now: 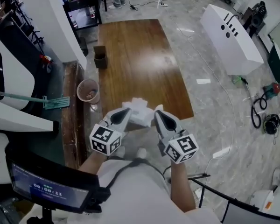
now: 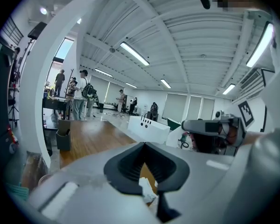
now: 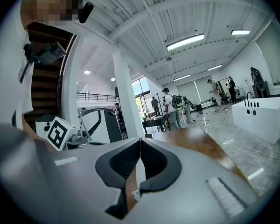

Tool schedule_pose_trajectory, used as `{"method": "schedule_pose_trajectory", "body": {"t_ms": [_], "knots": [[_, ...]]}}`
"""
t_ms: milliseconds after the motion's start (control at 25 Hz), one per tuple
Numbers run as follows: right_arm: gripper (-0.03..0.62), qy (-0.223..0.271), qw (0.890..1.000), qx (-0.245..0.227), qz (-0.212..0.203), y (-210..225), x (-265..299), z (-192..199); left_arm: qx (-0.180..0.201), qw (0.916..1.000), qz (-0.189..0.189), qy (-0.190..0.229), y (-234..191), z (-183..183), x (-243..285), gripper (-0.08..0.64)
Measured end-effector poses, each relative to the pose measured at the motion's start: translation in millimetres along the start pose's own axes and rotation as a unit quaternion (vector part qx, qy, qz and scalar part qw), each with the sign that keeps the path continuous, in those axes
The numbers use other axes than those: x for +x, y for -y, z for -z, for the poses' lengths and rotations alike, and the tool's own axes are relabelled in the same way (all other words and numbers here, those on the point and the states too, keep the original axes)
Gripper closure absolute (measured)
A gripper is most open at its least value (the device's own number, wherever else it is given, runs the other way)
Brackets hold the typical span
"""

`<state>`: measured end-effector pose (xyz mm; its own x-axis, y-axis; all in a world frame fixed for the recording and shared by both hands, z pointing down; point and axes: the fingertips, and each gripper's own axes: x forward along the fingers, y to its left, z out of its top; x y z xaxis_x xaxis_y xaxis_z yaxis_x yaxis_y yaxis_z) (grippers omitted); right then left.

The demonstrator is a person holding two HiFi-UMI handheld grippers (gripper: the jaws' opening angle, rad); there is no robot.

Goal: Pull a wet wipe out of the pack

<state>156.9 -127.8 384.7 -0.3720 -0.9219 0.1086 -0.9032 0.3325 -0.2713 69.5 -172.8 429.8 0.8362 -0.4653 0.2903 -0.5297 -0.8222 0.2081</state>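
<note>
In the head view a white wet-wipe pack [image 1: 139, 111], with crumpled white sheet at its top, hangs between my two grippers above the near end of the wooden table [image 1: 135, 55]. My left gripper [image 1: 129, 111] meets its left side. In the left gripper view the jaws meet at their tips, and a crumpled white wipe [image 2: 146, 190] is caught in the slit below them. My right gripper [image 1: 157, 110] meets the pack's right side. Its jaws are closed too, with a thin white edge of the pack [image 3: 136, 171] pinched between the pads.
A small brown box [image 1: 100, 57] stands at the table's left edge. On the floor to the left are a pink bin [image 1: 87, 91] and a green mop [image 1: 51, 101]. A white cabinet [image 1: 231, 31] and cables [image 1: 259, 111] lie to the right. People [image 2: 79, 94] stand far behind.
</note>
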Motion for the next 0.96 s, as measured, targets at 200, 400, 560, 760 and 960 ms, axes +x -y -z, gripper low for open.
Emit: {"method": "schedule_pose_trajectory", "body": {"t_ms": [200,400,560,760,960], "knots": [[0.58,0.004,1.0,-0.005,0.004,0.0,-1.6,1.3,0.002,0.9998,0.004,0.021,0.8,-14.7,-7.5,0.555],[0.581,0.008,1.0,-0.009,0.008,2.3,-1.8,0.7,0.005,0.9997,0.007,0.025,-0.7,-14.7,-7.4,0.555],[0.581,0.011,1.0,-0.01,0.013,5.0,-3.6,0.7,0.006,0.9996,0.01,0.024,1.3,-13.1,-5.9,0.555],[0.581,0.009,1.0,-0.009,0.016,5.6,-7.6,1.1,0.003,0.9997,0.014,0.022,2.7,-11.3,-5.8,0.555],[0.581,0.011,1.0,-0.009,0.02,5.5,-9.9,0.7,0.003,0.9996,0.023,0.018,5.1,-7.2,-4.7,0.555]]}}
